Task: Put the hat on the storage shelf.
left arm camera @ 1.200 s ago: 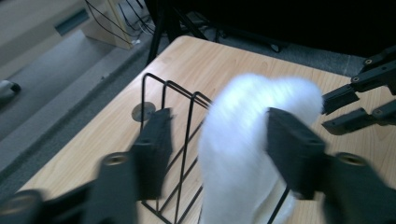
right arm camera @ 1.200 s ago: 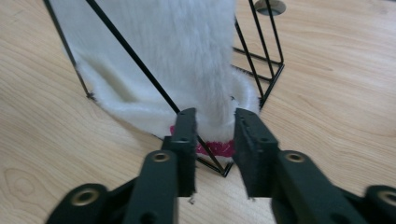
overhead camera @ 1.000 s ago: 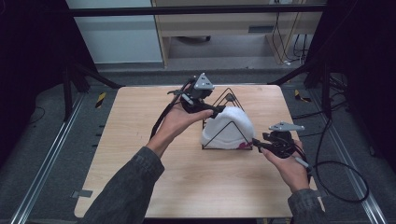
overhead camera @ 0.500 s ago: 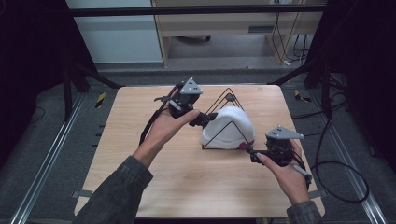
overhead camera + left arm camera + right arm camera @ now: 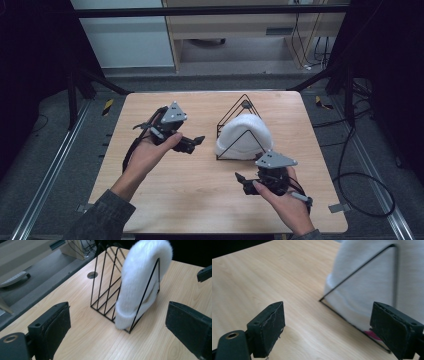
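Pale wooden tabletop [image 5: 165, 200] carries a black triangular wire rack [image 5: 240, 127] right of centre, with a white fluffy knitted hat [image 5: 244, 137] tucked in its near slots. A stray swing could tip the light rack and spill the hat. Both hands hover apart from it: left gripper [image 5: 192, 143] and right gripper [image 5: 244, 184], jaws just opened wide, empty.

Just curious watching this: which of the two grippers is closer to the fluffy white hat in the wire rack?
Right. The right gripper sits just in front of the white hat; the left gripper is slightly farther off, beside the wire rack.
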